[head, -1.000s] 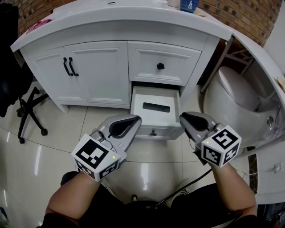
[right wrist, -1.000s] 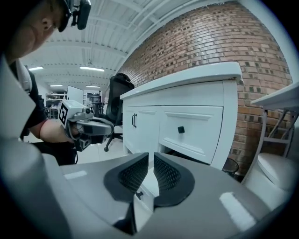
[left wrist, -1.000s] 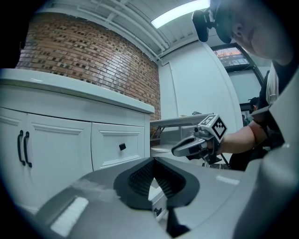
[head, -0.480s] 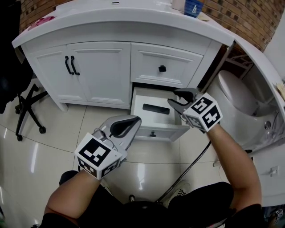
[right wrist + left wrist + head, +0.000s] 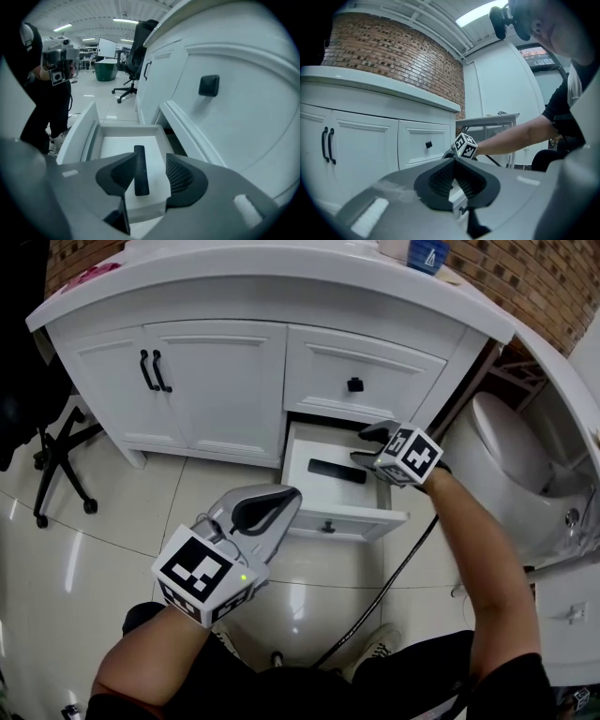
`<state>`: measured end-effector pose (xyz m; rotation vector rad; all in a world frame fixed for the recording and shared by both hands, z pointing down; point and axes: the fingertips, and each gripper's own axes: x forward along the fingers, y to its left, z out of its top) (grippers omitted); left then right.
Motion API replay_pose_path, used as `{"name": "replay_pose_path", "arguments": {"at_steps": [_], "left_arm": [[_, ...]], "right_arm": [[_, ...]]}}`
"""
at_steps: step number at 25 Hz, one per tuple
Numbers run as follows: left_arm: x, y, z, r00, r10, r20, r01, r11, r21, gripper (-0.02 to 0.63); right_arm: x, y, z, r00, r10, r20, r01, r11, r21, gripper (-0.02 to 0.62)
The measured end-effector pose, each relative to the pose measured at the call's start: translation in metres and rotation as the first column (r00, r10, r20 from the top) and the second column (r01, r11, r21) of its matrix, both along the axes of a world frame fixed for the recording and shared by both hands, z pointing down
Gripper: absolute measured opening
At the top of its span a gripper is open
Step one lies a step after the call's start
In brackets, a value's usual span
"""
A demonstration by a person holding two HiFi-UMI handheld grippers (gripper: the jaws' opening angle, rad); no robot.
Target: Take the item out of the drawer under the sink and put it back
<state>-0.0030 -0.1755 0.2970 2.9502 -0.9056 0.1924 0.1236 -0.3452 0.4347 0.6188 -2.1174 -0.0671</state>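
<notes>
The drawer (image 5: 292, 465) is pulled out. A black bar (image 5: 337, 471) lies flat in the middle of it. The right tongs (image 5: 362, 444) hang over the bar. They have just been opening and are wide, not pinching it. The left tongs (image 5: 287, 494) are closed and empty, near the drawer's front edge.

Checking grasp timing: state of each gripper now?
Left gripper: closed, empty.
Right gripper: open, just been opening; black bar in drawer lines up between jaws, ungripped.

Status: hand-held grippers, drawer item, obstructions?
Right hand-held gripper over open white drawer, jaws just opening, nothing gripped. Left hand-held gripper shut, empty, clear of drawer. Slim black bar-shaped item flat on drawer floor, beneath right jaws, untouched. Path unobstructed.
</notes>
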Motion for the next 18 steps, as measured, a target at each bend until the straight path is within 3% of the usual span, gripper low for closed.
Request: {"name": "replay_pose_path", "arguments": {"at_steps": [6, 14, 18], "left_arm": [[0.004, 0.003, -0.001, 1.000, 0.004, -0.014, -0.004, 0.999, -0.037, 0.006], [0.000, -0.002, 0.005, 1.000, -0.001, -0.021, 0.000, 0.998, -0.061, 0.006], [-0.001, -0.005, 0.003, 0.999, -0.009, -0.032, 0.007, 0.998, -0.061, 0.006]], "right_arm": [[-0.019, -0.004, 0.061, 0.997, -0.061, -0.049, 0.053, 0.987, -0.149, 0.206], [-0.029, -0.006, 0.098, 0.990, -0.103, -0.096, 0.078, 0.970, -0.229, 0.212], [-0.028, -0.007, 0.112, 0.993, -0.087, -0.077, 0.062, 0.958, -0.280, 0.212]]}}
